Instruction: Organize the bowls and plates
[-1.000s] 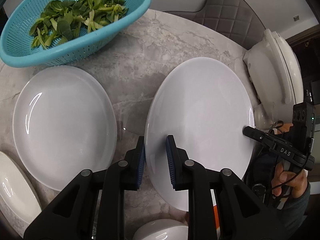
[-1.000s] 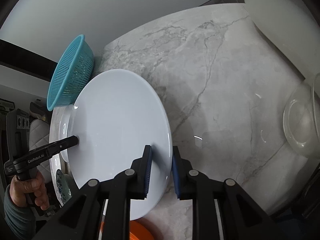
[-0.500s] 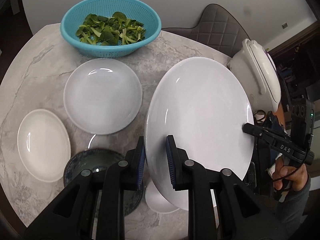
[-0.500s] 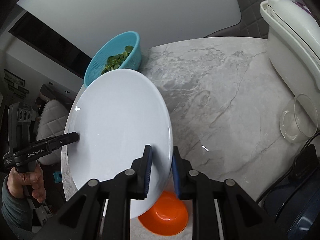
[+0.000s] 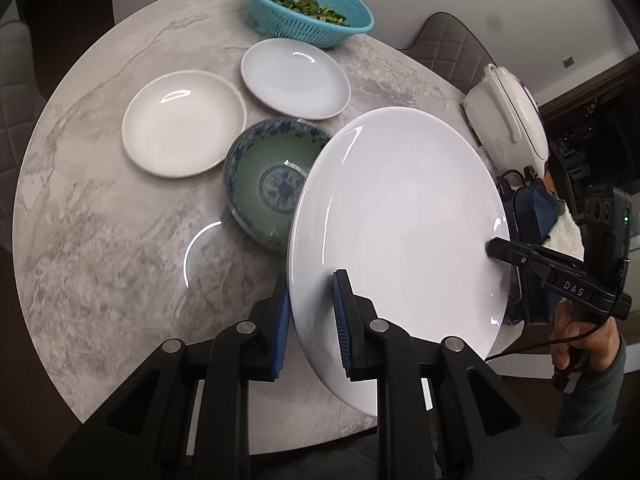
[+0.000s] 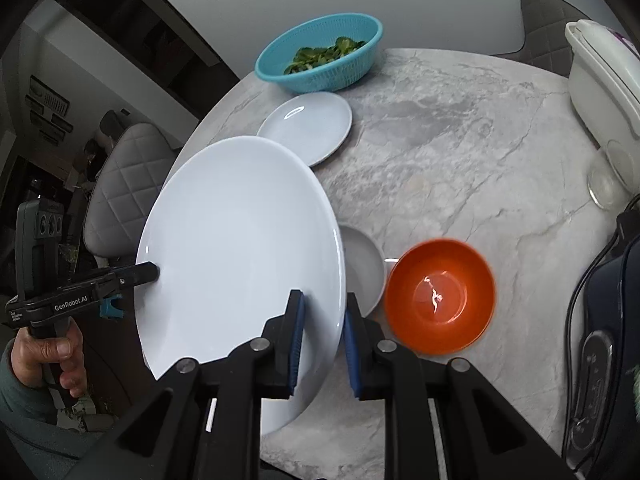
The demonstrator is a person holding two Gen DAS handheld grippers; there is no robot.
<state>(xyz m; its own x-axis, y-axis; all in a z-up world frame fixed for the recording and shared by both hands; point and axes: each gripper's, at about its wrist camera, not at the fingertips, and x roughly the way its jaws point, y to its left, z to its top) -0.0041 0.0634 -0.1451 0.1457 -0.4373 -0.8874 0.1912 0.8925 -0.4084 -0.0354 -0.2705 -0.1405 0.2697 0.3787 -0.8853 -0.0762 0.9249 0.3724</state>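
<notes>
A large white plate [image 5: 400,232] hangs tilted above the marble table [image 5: 120,220], held at opposite rims. My left gripper [image 5: 310,300] is shut on its near rim. My right gripper [image 6: 322,316] is shut on the other rim of the same plate [image 6: 240,240]. On the table lie a blue-patterned bowl [image 5: 268,184], a white plate [image 5: 184,124] and a pale grey plate [image 5: 296,76]. An orange bowl [image 6: 440,296] and a small white dish [image 6: 362,268] sit under the right side; the plate hides part of the dish.
A teal colander [image 5: 308,16] of greens stands at the far edge. A white rice cooker [image 6: 600,80], a clear glass bowl [image 6: 608,180] and a dark blue appliance [image 6: 600,340] with a cord line the right side. Grey padded chairs [image 6: 120,184] ring the table.
Both grippers have risen and drawn back from the colander toward the table's near edge, carrying the large plate. Much more of the table and its dishes shows now.
</notes>
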